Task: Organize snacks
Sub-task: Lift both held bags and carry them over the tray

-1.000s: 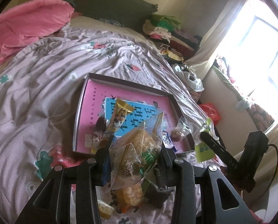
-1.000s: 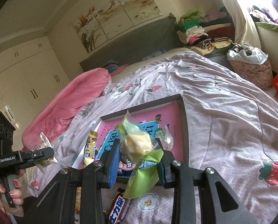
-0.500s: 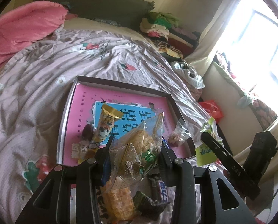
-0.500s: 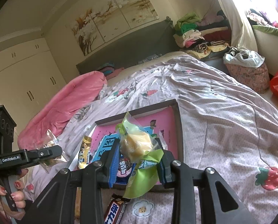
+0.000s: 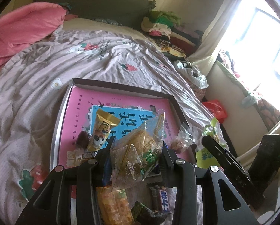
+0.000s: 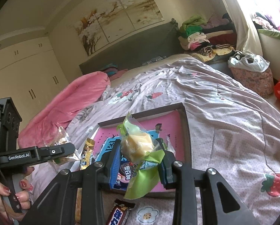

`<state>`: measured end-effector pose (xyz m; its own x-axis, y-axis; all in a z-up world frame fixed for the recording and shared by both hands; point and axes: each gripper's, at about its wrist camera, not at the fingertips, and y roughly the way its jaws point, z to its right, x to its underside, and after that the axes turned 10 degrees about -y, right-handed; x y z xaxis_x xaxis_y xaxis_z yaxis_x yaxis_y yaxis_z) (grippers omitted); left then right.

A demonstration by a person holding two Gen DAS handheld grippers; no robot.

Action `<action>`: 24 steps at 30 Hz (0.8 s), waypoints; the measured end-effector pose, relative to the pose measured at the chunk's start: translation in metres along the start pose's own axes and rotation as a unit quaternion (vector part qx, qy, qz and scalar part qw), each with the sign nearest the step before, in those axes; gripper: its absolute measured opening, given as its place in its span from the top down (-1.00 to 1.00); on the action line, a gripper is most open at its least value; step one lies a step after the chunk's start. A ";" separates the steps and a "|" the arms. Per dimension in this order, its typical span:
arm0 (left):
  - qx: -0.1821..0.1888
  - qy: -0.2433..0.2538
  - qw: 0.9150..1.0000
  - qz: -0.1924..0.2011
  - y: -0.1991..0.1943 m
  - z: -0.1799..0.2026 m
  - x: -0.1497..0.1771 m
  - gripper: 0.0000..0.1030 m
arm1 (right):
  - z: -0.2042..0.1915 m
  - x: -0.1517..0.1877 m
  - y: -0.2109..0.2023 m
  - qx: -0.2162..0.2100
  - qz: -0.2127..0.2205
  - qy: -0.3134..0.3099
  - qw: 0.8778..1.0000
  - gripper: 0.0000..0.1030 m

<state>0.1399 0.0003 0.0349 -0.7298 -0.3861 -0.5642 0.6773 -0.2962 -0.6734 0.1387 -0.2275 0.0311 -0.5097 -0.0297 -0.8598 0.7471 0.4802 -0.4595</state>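
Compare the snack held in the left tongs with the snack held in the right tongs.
The left snack sits in a clear, crinkled bag printed with green; the right snack is wrapped in lime-green film. The left snack looks brownish and flat-sided; the right snack is a pale yellow rounded lump. Both are pinched between shut tongs above the tray.

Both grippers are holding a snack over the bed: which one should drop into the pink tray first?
Probably the right gripper: its green-wrapped cake hangs over the pink tray. The left gripper, holding a clear snack bag, sits nearer the tray's near edge.
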 end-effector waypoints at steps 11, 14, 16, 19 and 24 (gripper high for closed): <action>-0.015 0.004 1.000 -0.005 0.016 0.000 0.001 0.18 | -0.013 0.003 0.014 -0.009 -0.014 -0.023 1.000 0.32; -0.019 0.005 1.000 -0.004 0.019 0.001 0.001 0.18 | -0.013 0.004 0.018 -0.015 -0.018 -0.024 0.999 0.32; -0.018 0.004 1.000 -0.005 0.020 0.001 0.001 0.18 | -0.014 0.005 0.022 -0.014 -0.023 -0.026 0.999 0.32; -0.017 0.001 1.000 -0.007 0.024 -0.001 0.000 0.18 | -0.014 0.007 0.025 -0.015 -0.028 -0.026 0.999 0.32; -0.028 0.001 1.000 -0.011 0.031 -0.004 0.002 0.18 | -0.015 0.007 0.030 -0.014 -0.032 -0.030 0.999 0.32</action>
<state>0.1593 -0.0059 0.0107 -0.7443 -0.3793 -0.5497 0.6551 -0.2548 -0.7113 0.1507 -0.2005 0.0144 -0.5296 -0.1128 -0.8407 0.7008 0.5002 -0.5086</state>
